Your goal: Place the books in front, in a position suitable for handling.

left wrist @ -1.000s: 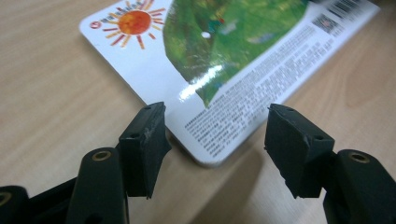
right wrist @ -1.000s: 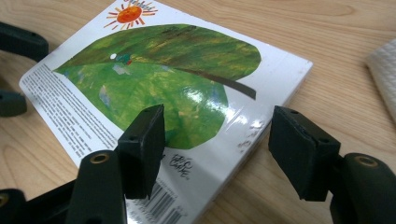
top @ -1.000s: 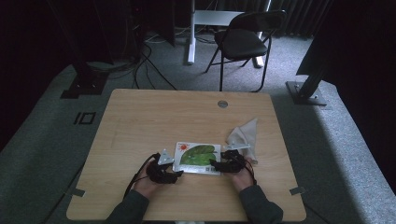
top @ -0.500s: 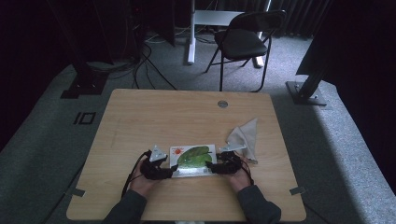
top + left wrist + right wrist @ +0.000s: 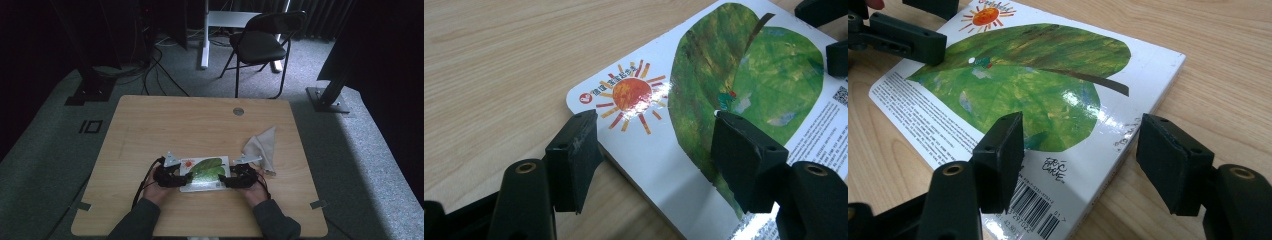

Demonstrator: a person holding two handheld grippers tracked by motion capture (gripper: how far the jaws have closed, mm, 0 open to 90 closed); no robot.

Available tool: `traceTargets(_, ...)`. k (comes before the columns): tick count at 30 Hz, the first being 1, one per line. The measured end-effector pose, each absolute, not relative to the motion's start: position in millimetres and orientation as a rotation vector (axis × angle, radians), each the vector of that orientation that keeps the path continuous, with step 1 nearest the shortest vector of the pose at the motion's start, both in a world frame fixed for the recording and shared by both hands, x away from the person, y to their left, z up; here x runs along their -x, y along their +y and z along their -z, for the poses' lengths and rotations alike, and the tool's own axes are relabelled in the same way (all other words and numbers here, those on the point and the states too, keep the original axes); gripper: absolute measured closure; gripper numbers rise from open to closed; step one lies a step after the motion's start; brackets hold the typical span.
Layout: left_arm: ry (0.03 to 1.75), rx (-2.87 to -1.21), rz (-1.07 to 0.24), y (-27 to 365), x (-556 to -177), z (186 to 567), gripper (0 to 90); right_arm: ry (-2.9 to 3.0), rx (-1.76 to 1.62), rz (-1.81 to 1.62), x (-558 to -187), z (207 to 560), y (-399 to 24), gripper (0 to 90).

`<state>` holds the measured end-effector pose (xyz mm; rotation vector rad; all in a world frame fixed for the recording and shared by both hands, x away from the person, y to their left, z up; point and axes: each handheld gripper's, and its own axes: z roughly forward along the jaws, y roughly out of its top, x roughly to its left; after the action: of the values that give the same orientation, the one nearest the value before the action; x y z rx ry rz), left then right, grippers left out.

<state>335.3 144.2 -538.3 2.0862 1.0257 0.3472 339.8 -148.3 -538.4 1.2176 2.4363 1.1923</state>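
ITEM: board book (image 5: 204,173), back cover up (sun, green leaf, barcode) — flat on desk (image 5: 165,125), near its front edge; grey cloth (image 5: 262,146) just right of book.
L gripper (image 5: 181,180): at book's left end, jaws wide, straddling the edge near the sun, not pressing; they have just been opening.
R gripper (image 5: 224,182): at book's right end by barcode, jaws apart, astride the corner, holding nothing.
STEP (judged): squaring or lifting book from both ends. Do well — seat 1 jaw under the edge, close evenly, keep book level.
VS 1 s ago: book has slid left, away from cloth.
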Motion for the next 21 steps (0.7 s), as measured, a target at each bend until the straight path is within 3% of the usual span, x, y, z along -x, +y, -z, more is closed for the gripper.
traceTargets(21,1.039,-2.045,-0.307,154,-325,543,33.6,2.433,-1.199,-1.225,-332,542,-146,33.8)
